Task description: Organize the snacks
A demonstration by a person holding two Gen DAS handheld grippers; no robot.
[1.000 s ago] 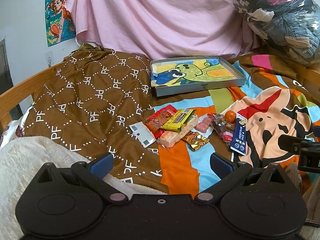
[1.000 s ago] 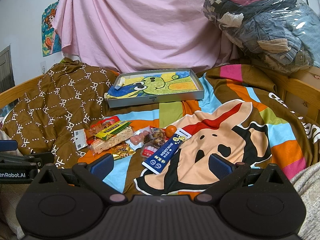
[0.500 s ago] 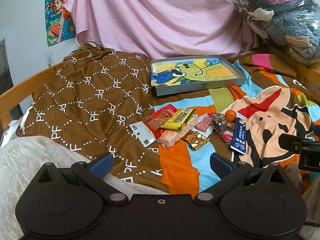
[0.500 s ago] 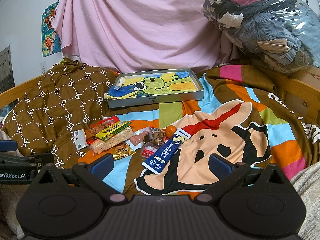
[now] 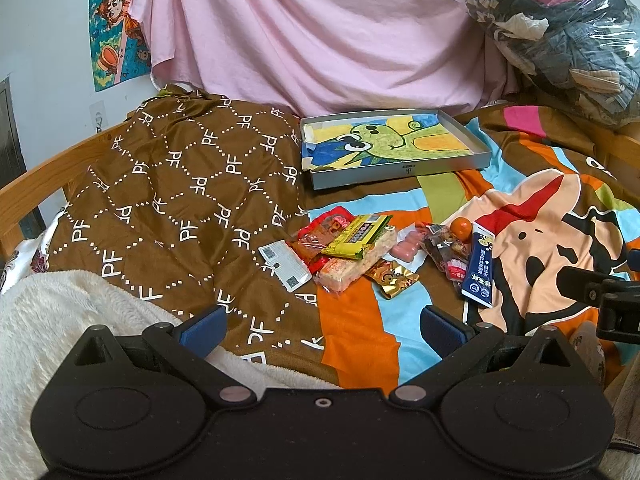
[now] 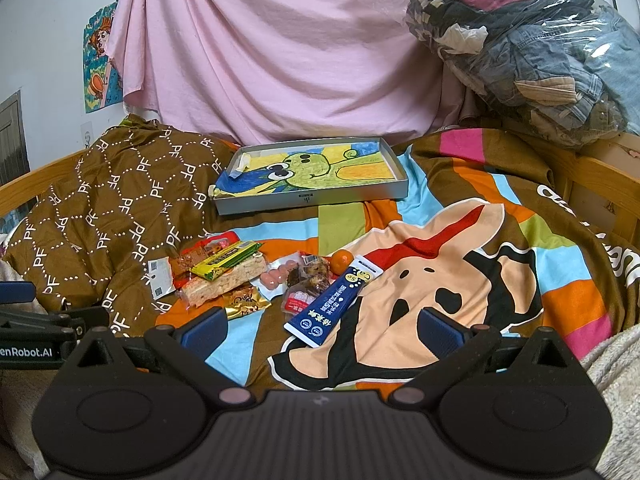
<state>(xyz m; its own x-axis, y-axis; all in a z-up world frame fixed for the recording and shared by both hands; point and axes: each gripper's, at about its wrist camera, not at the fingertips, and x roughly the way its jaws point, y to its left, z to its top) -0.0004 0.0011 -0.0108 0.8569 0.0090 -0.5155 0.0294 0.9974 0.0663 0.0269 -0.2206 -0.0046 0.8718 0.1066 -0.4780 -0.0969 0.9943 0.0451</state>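
Several snacks lie in a loose pile on the bed: a yellow-green bar (image 5: 357, 236) (image 6: 225, 259) on a pale rice cake (image 5: 352, 265) (image 6: 226, 283), a gold wrapper (image 5: 392, 278) (image 6: 245, 301), a white packet (image 5: 285, 264), pink sausages (image 5: 406, 243) (image 6: 276, 273), a small orange (image 5: 460, 225) (image 6: 342, 260) and a long blue packet (image 5: 479, 269) (image 6: 333, 305). Beyond them sits a grey tray (image 5: 400, 172) (image 6: 308, 201) lined with a green cartoon drawing. My left gripper (image 5: 322, 325) is open, short of the pile. My right gripper (image 6: 322, 326) is open too, just short of the blue packet.
A brown patterned quilt (image 5: 180, 192) covers the left of the bed, a colourful cartoon blanket (image 6: 460, 264) the right. A pink sheet (image 5: 320, 32) hangs behind. A clear bag of clothes (image 6: 528, 48) is stacked at the back right. Wooden bed rails (image 5: 36, 184) run along both sides.
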